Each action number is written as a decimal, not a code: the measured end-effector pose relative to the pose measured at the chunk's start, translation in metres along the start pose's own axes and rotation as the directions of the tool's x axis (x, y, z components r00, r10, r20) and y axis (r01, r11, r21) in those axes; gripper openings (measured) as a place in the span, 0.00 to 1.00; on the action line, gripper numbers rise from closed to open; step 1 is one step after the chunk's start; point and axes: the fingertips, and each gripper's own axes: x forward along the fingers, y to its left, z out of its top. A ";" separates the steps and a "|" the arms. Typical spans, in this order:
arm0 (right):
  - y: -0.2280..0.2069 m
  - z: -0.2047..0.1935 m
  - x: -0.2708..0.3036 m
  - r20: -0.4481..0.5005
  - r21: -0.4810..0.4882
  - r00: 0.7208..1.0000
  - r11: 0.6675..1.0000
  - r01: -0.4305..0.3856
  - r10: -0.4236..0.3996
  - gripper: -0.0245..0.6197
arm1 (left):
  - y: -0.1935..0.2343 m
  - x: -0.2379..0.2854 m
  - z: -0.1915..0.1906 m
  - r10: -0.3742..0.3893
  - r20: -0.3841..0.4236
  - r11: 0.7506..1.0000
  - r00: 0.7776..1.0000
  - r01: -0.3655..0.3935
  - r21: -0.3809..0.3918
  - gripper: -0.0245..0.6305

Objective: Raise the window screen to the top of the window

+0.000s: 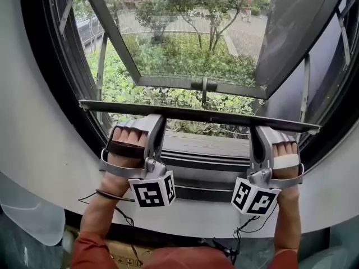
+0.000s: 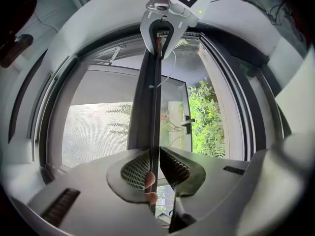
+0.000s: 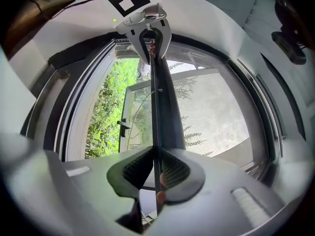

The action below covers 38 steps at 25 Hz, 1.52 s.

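Currently both claws clamped on window screen bottom rail: left gripper toward 9 o'clock, right gripper toward 3. Rail axis 9-to-3, low in window frame; we judge even lift toward 12.

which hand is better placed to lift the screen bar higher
Neither alone: the left gripper and right gripper are both clamped on the screen bar, one toward each end. Raising with both together looks best; one hand alone would probably tilt the bar.
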 end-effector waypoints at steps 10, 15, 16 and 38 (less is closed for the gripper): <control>-0.073 0.003 0.017 -0.034 -0.113 0.994 0.988 0.102 -0.106 0.13 | 0.074 0.014 0.001 0.084 0.005 0.991 0.996 -0.084 0.100 0.13; -0.082 0.001 0.014 -0.027 -0.133 0.987 0.979 0.152 -0.156 0.14 | 0.088 0.011 0.006 0.139 0.001 0.983 0.990 -0.138 0.123 0.13; -0.085 0.001 0.013 -0.023 -0.132 0.986 0.978 0.161 -0.166 0.14 | 0.093 0.010 0.008 0.156 0.003 0.980 0.988 -0.156 0.125 0.13; -0.234 0.009 0.044 -0.028 -0.178 0.957 0.944 0.278 -0.288 0.15 | 0.241 0.036 0.009 0.320 -0.018 0.935 0.947 -0.313 0.169 0.15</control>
